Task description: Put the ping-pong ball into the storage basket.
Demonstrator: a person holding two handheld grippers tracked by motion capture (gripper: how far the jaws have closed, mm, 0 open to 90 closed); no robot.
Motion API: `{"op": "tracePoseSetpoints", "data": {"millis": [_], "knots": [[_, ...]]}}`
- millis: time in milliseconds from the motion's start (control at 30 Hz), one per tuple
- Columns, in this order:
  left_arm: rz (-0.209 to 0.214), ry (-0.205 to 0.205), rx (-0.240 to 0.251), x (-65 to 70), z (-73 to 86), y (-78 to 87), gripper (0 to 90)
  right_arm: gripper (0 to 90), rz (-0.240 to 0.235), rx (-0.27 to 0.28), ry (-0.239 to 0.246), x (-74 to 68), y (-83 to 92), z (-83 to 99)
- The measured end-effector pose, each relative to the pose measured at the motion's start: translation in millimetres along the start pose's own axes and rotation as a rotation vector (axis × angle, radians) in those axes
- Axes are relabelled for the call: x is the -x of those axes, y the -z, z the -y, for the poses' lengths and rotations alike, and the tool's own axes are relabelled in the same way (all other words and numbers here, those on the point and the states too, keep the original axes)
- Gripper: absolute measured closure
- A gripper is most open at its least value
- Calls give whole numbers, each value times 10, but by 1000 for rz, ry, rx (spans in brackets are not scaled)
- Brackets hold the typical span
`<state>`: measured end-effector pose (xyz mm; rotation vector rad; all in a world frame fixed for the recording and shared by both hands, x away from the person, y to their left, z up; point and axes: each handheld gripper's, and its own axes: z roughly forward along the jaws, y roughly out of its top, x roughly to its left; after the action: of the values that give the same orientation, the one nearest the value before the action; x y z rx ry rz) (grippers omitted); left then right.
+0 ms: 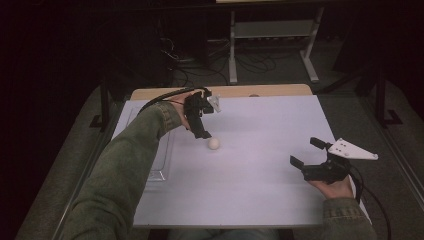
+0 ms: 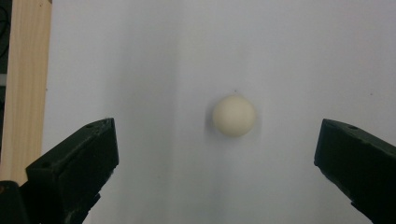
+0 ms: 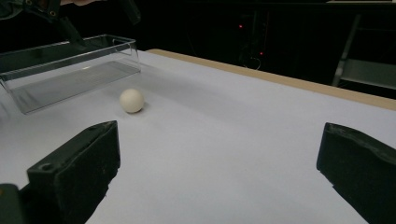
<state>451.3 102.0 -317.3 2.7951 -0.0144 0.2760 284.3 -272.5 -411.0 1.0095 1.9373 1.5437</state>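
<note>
Your left gripper (image 2: 219,154) hovers above the ball (image 2: 234,115), jaws wide; the ball sits loose on the counter (image 1: 260,170) beside the tray (image 3: 70,70). Descend straight, centre it, close gently so it can't roll.

Looks like a lab: dark room, tangled cables (image 1: 200,62) on the floor beyond the white-covered tabletop (image 1: 260,190), metal frame stand (image 1: 272,35) behind it.
</note>
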Motion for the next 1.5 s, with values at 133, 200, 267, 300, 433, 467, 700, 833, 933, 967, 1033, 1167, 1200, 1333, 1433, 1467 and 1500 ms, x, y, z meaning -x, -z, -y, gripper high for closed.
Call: {"op": "tracePoseSetpoints", "data": {"millis": [133, 200, 267, 300, 433, 467, 700, 833, 933, 967, 1033, 1167, 1200, 1333, 1433, 1467, 1500], "knots": [[6, 7, 8, -6, 5, -28, 0, 0, -1, 1, -1, -4, 7, -1], [11, 10, 10, -9, 10, -43, 0, 0, 0, 3, -1, -6, 10, -2], [13, 8, 11, -18, 14, -53, 0, 0, 0, 3, -2, -4, 11, -2], [13, 10, 14, -20, 16, -55, 0, 0, 1, 3, -2, -4, 11, -2], [16, 16, 18, -22, 24, -83, 0, 0, 0, 2, -1, -4, 10, -1], [12, 19, 28, -19, 31, -91, 0, 0, 0, 2, -1, -4, 11, -2], [27, 26, 34, 6, 83, -171, 0, 0, 1, 1, -2, -4, 9, -1], [30, 16, 27, 8, 74, -186, 0, 0, 1, -1, 1, -5, 7, -1], [31, 19, 24, 3, 79, -215, 0, 0, 1, 1, -1, -6, 10, -2], [35, 31, 33, 4, 93, -242, 0, 0, 1, 1, -1, -3, 12, -1], [39, 33, 30, 8, 109, -276, 0, 0, 0, 1, -2, -3, 13, -1], [47, 40, 24, 15, 140, -334, 0, 0, 0, 0, -1, -3, 10, -1], [50, 40, 23, 15, 146, -342, 0, 0, 0, -1, 0, -4, 10, -1], [53, 38, 14, 9, 160, -372, 0, 0, 0, -3, 0, -5, 8, 1], [57, 39, 11, 7, 167, -395, 0, 0, 1, -2, 0, -4, 10, 0], [58, 40, 10, 8, 169, -404, 0, 0, 1, -1, 0, -3, 10, 0], [58, 40, 10, 8, 169, -404, 0, 0, 1, -2, 0, -3, 10, 0]]}}
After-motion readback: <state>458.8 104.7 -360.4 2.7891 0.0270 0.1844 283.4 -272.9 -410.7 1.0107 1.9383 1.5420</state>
